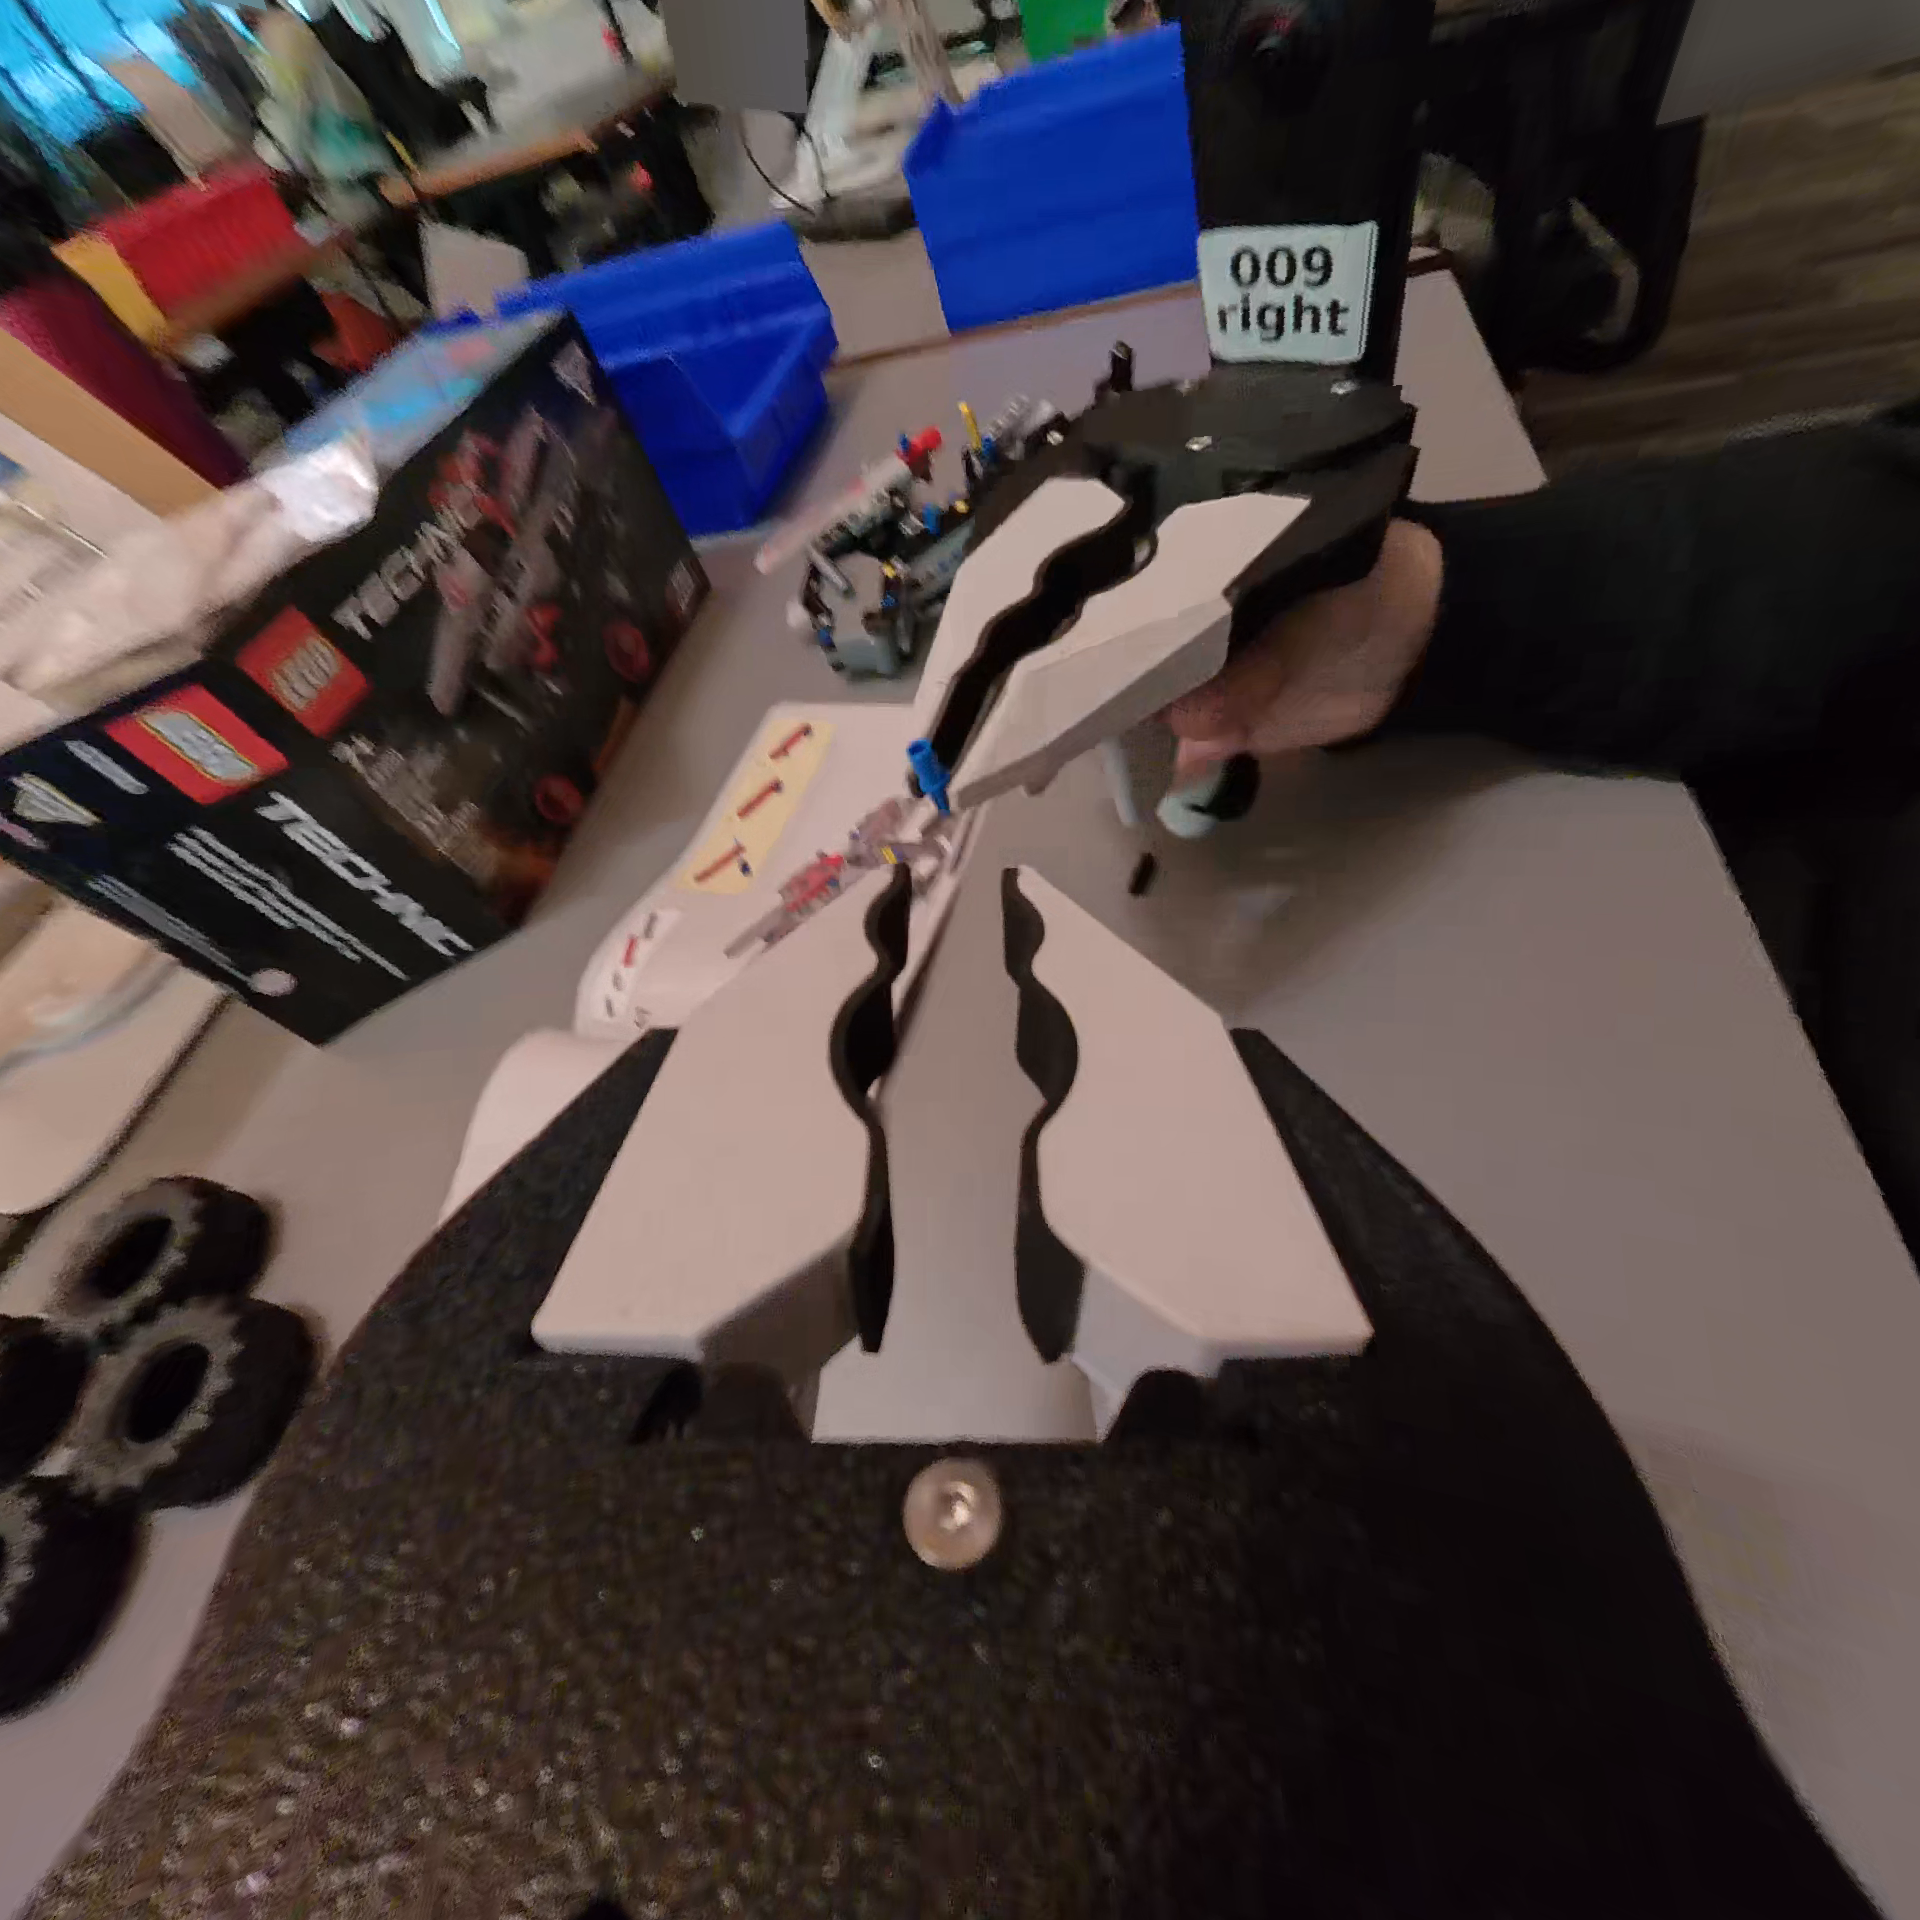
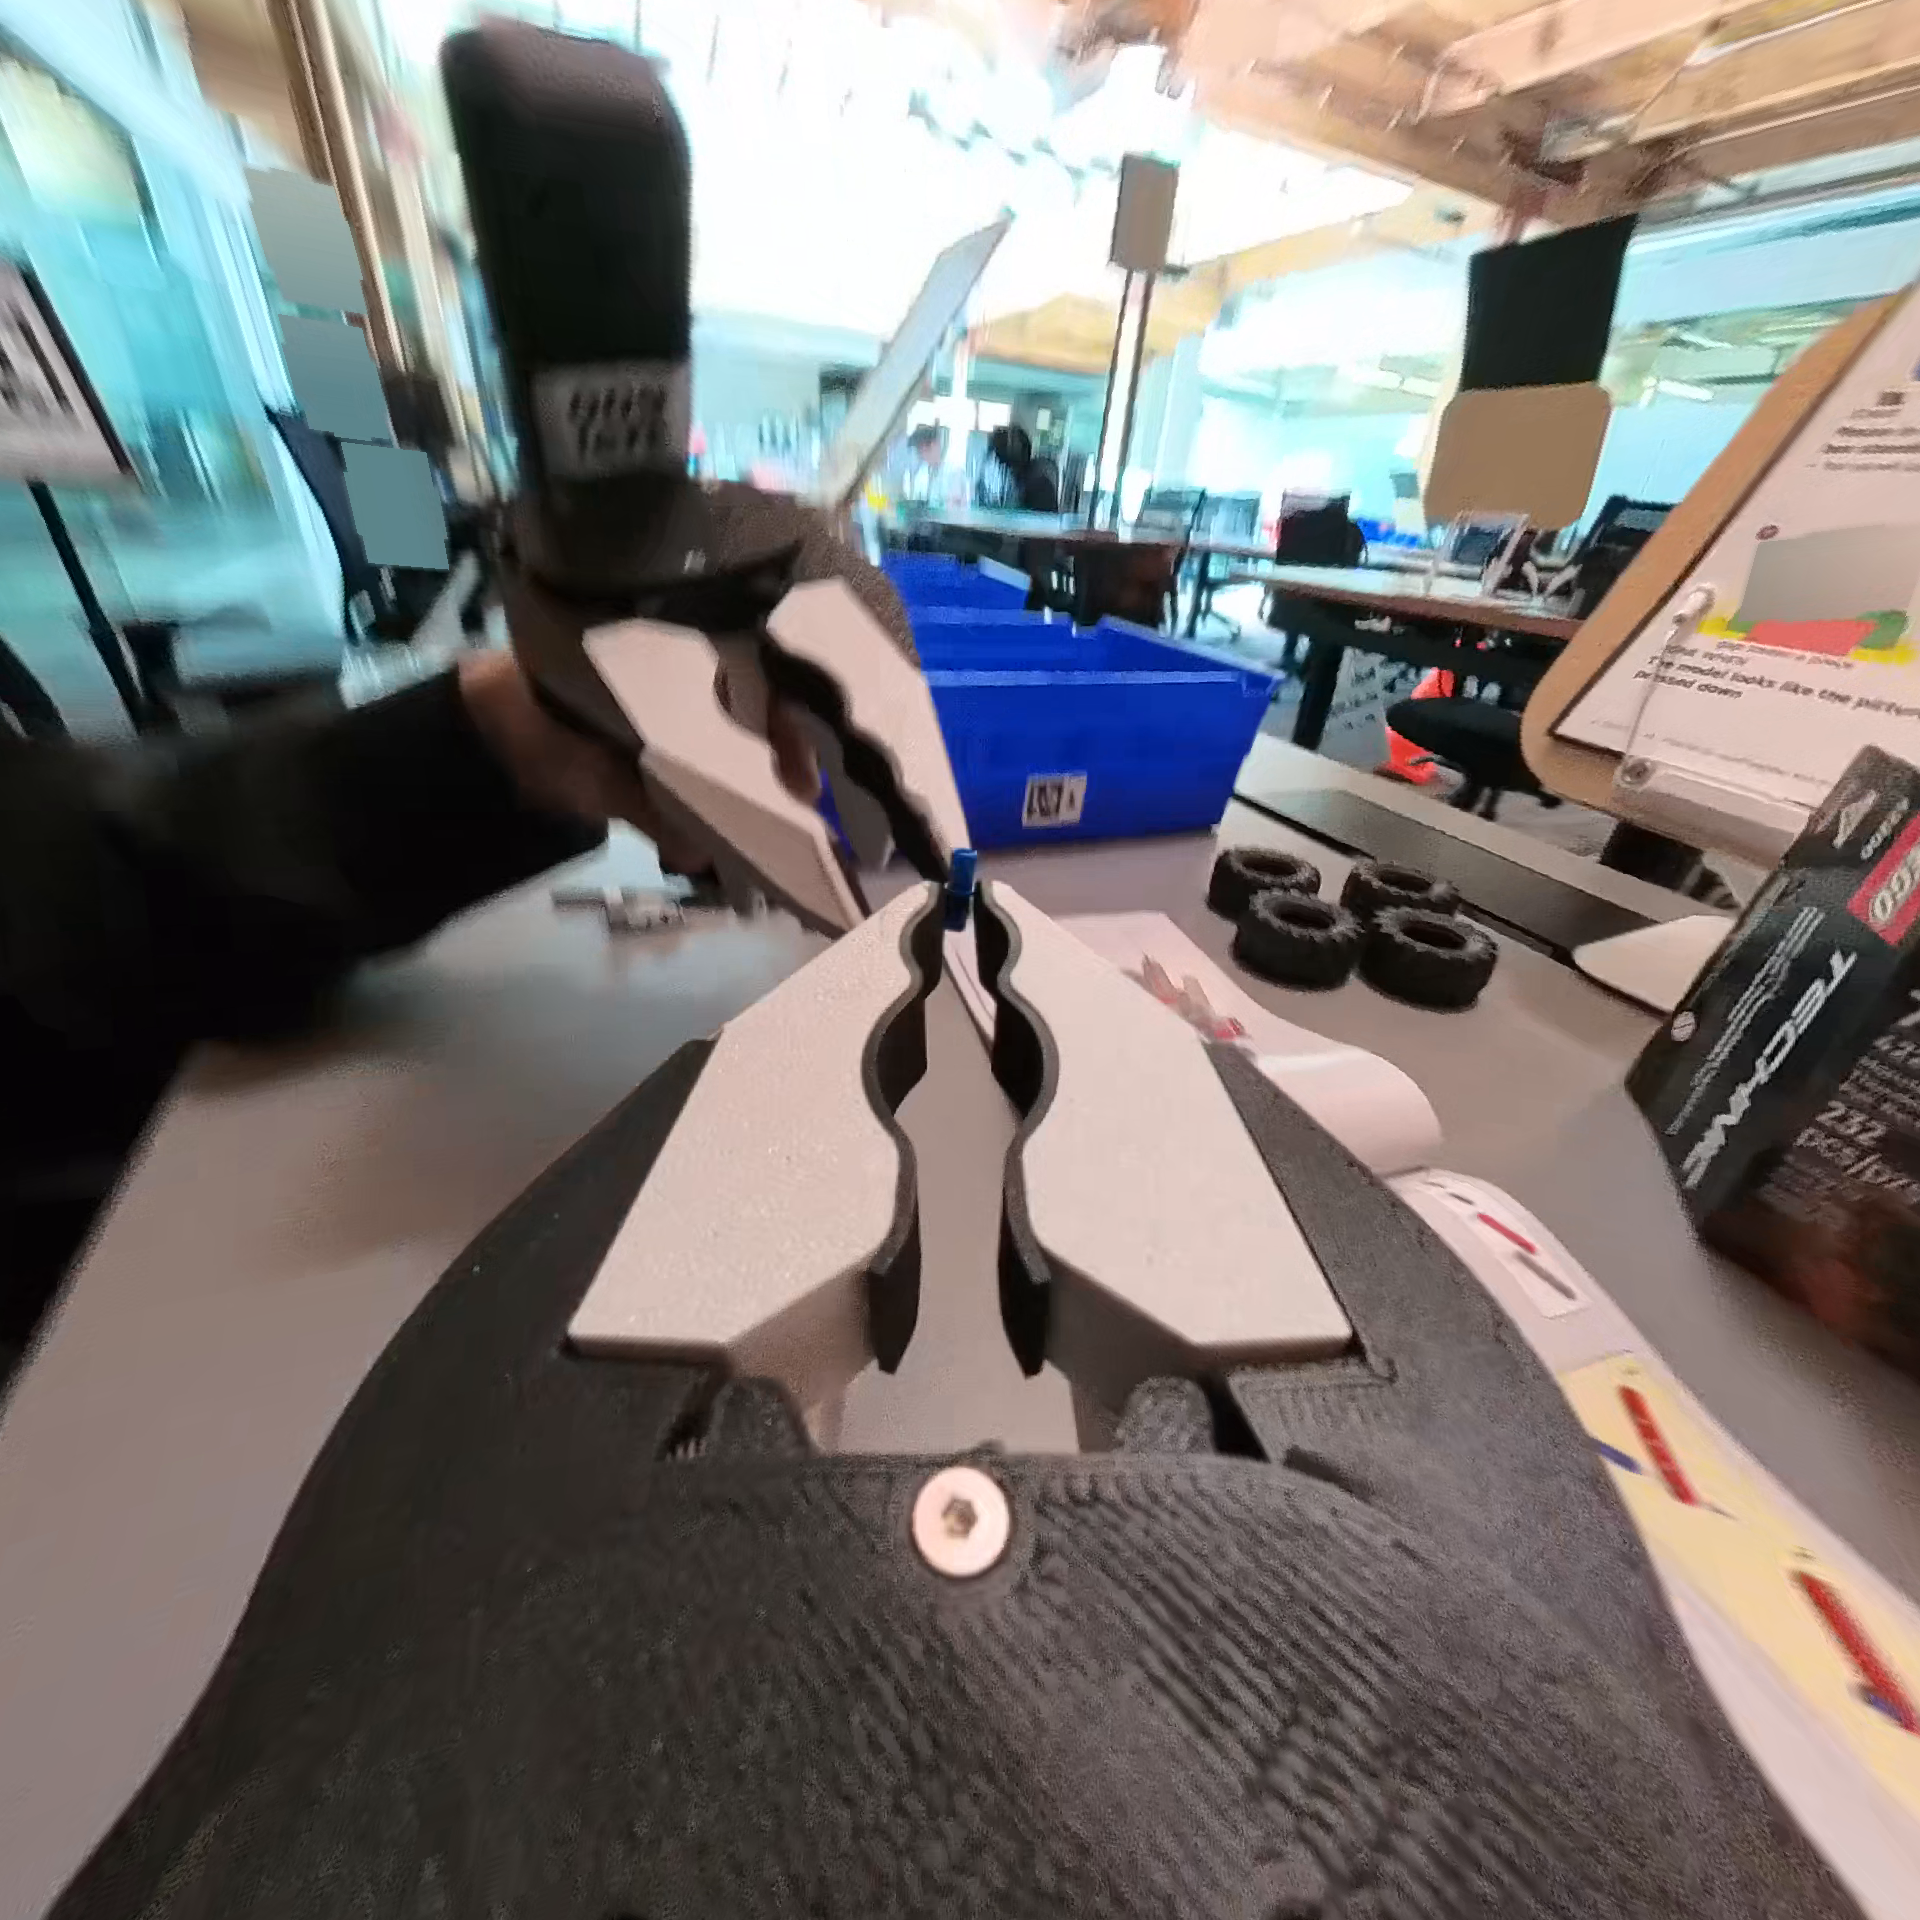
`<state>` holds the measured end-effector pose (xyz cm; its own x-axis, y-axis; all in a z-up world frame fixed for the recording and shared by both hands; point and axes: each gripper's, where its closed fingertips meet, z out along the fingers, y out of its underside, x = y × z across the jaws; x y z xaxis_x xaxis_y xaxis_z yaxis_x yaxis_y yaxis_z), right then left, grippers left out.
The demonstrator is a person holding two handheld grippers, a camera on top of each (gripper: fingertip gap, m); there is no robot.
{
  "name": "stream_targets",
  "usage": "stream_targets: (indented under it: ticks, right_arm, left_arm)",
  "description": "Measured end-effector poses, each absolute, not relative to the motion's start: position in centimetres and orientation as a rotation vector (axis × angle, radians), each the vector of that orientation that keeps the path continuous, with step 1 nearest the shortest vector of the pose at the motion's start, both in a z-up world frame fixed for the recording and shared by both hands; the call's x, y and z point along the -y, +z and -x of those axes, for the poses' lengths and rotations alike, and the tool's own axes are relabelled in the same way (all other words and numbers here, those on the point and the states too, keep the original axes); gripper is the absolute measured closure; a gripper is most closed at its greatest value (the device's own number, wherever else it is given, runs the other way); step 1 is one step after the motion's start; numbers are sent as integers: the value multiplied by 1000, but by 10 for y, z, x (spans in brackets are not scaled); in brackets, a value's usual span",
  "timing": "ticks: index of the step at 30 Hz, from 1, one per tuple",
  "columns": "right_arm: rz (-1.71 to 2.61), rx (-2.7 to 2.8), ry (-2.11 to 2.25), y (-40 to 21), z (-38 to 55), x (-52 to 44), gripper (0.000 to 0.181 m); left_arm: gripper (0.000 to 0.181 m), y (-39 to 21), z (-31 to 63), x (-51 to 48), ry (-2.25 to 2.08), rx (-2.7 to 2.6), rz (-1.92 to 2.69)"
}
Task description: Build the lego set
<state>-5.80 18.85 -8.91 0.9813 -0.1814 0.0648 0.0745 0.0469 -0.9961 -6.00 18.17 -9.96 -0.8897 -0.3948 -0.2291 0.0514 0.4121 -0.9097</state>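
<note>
My right gripper [image 2: 956, 902] is shut on a small blue pin [image 2: 961, 896], held by its tips above the table. In the left wrist view the right gripper [image 1: 943, 781] comes in from the upper right, a hand on its handle, with the blue pin [image 1: 928, 774] at its tips. My left gripper [image 1: 958, 883] is open and empty, its tips just below and short of the pin. It also shows in the right wrist view [image 2: 906, 878], tips close to the pin. A partly built grey model [image 1: 883, 582] stands farther back on the table.
An open instruction booklet [image 1: 748, 831] lies under both grippers. A black set box [image 1: 364, 675] stands to the left. Several black tyres [image 1: 156, 1351] lie by the near left edge. Blue bins [image 1: 717, 353] line the far side. A small black piece [image 1: 1143, 873] lies on the table. The grippers are tip to tip, or close to it. Both grippers' tips are roughly 25 centimeters from the partly built grey model [image 1: 883, 582].
</note>
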Motion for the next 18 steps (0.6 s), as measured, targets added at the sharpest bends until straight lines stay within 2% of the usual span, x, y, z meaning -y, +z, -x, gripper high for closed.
stream_targets:
  ticks: [7,18]
  right_arm:
    - [1079,-358,225,-43,46,-169,178]
    - [977,-395,365,-29,57,-177,177]
  left_arm:
    - [168,-57,50,-167,-1299,-1847,195]
    - [180,-36,55,-170,-1225,-1676,127]
